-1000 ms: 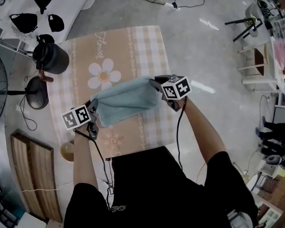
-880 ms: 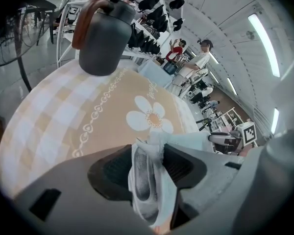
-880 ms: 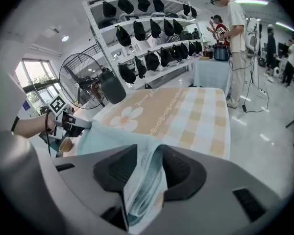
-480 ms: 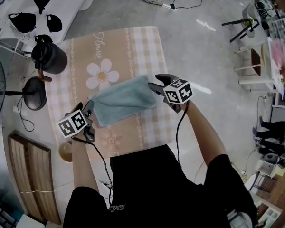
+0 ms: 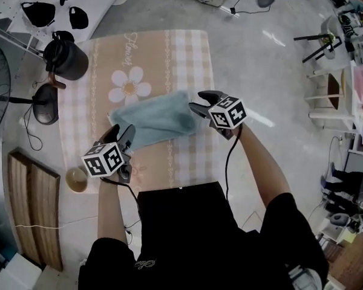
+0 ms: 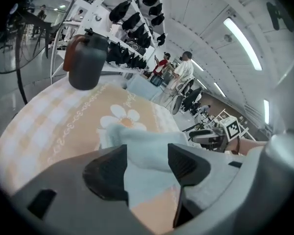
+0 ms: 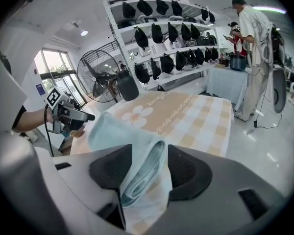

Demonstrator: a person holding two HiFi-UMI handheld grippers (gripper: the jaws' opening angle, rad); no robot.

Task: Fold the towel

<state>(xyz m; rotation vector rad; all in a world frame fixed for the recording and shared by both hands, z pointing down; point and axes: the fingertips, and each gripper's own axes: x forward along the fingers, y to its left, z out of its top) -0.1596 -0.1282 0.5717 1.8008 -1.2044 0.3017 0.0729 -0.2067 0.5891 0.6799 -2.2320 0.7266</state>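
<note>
The light blue towel (image 5: 154,119) lies folded on the checked tablecloth (image 5: 187,53), just below its white flower print. My left gripper (image 5: 122,133) is open and hangs clear of the towel's near left corner; in the left gripper view the towel (image 6: 147,148) shows beyond the spread jaws of the left gripper (image 6: 147,158), with nothing held. My right gripper (image 5: 195,104) is open at the towel's right end. In the right gripper view the layered folded edge of the towel (image 7: 142,173) runs between the parted jaws of the right gripper (image 7: 146,161), and the pads do not press on it.
A dark jug (image 5: 65,58) stands at the table's far left corner. A cup (image 5: 76,179) and a wooden bench (image 5: 30,210) sit off the left side, a fan base (image 5: 46,110) further back. Shelves of dark caps (image 7: 171,33) stand beyond the table.
Both grippers opened and let go of the towel, which settled flat on the cloth. My left gripper drew back and up toward the near left; the right one stayed put.
</note>
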